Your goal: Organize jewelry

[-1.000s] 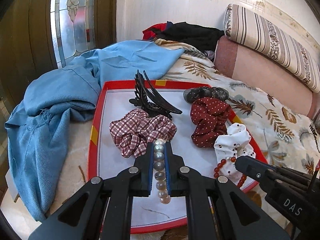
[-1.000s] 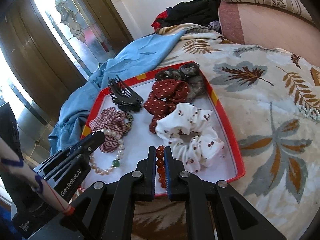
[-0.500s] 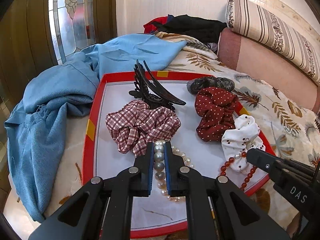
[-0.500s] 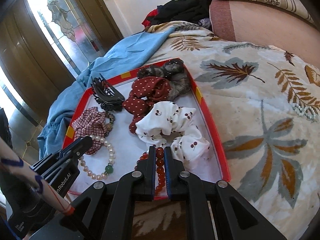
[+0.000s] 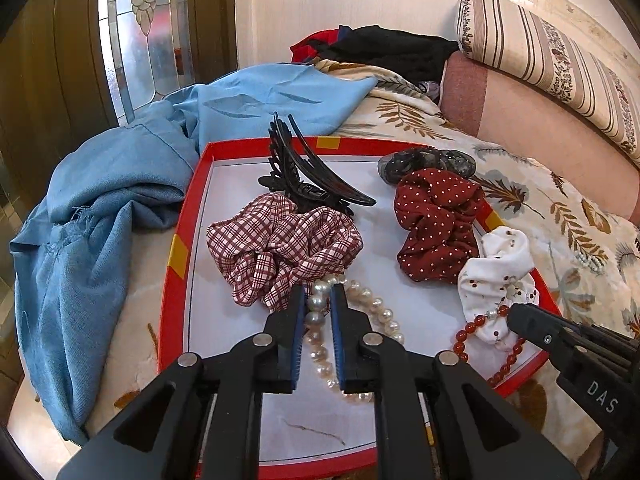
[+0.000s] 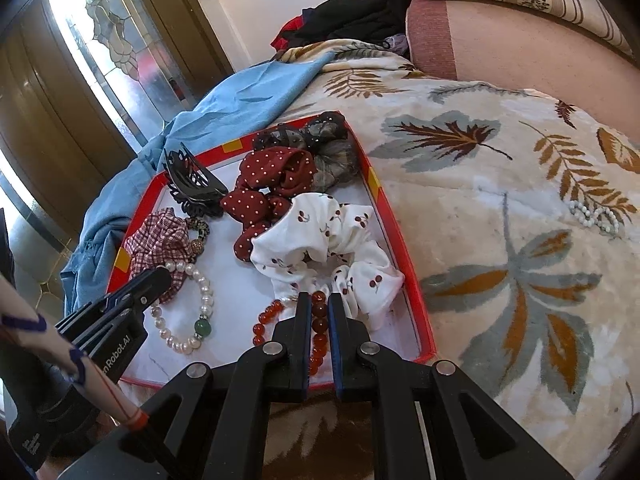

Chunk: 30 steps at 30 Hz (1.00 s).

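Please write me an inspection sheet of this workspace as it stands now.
Surface: red-rimmed tray with a white floor, on a leaf-print blanket.
Job's things: pearl bracelet and red bead bracelet lie in the tray.
Clutter: plaid scrunchie, dotted red scrunchie, cherry-print scrunchie, black claw clip, a small white bead string on the blanket.
Grippers: left gripper has just been opening, pearls between its jaws; right gripper shut on the red beads.
Cables: nothing seen.
Surroundings: blue cloth, striped pillow, glass-panelled door.

Pearl bracelet [image 5: 352, 320] and red bead bracelet [image 6: 316, 320] apparently lie in the tray [image 5: 176, 280].
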Available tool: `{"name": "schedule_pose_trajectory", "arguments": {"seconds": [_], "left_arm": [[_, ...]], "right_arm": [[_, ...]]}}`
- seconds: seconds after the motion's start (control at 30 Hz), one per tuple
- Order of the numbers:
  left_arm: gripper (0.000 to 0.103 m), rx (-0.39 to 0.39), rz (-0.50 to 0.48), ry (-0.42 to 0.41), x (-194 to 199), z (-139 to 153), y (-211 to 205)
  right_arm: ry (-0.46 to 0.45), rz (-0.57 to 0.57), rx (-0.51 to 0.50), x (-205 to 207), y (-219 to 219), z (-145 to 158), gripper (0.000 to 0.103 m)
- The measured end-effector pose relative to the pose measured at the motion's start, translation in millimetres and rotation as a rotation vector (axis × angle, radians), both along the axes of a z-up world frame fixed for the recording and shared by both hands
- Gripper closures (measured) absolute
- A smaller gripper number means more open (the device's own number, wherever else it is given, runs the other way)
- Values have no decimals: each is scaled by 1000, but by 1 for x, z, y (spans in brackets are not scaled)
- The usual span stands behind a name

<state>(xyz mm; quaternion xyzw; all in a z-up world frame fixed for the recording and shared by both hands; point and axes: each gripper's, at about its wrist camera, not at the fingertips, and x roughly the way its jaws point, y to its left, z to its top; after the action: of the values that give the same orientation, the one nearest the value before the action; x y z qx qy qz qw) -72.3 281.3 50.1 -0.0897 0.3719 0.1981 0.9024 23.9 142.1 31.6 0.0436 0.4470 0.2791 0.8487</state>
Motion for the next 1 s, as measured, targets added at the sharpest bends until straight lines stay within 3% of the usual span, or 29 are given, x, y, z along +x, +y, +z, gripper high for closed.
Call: {"name": "schedule_pose_trajectory", "arguments": {"seconds": [0.07, 0.13, 0.33, 0.4, 0.47, 0.53, 0.83, 1.0], "left_arm": [[77, 9, 6, -8, -1, 1, 0], [67, 14, 13, -18, -2, 4, 0], [52, 20, 29, -61, -7, 14, -2], [44, 31, 30, -88, -12, 19, -4], [39, 46, 35, -120, -19, 26, -8], [26, 71, 34, -149, -26, 32, -14], [6, 78, 18, -231, -74, 54, -50], [1, 106, -35, -256, -116, 68, -89]], "right_arm": [[0, 0, 0, -2, -2, 2, 90], [-13, -6, -2, -6, -5, 6, 70], [-69, -22, 11, -24, -18, 30, 64], [-87, -34, 16, -33, -25, 38, 51], [-111, -37, 23, -47, -33, 48, 45], [-133, -45, 12, -60, -41, 54, 35], [-199, -87, -34, -125, -87, 73, 15], [-236, -101, -52, -164, -113, 78, 12]]}}
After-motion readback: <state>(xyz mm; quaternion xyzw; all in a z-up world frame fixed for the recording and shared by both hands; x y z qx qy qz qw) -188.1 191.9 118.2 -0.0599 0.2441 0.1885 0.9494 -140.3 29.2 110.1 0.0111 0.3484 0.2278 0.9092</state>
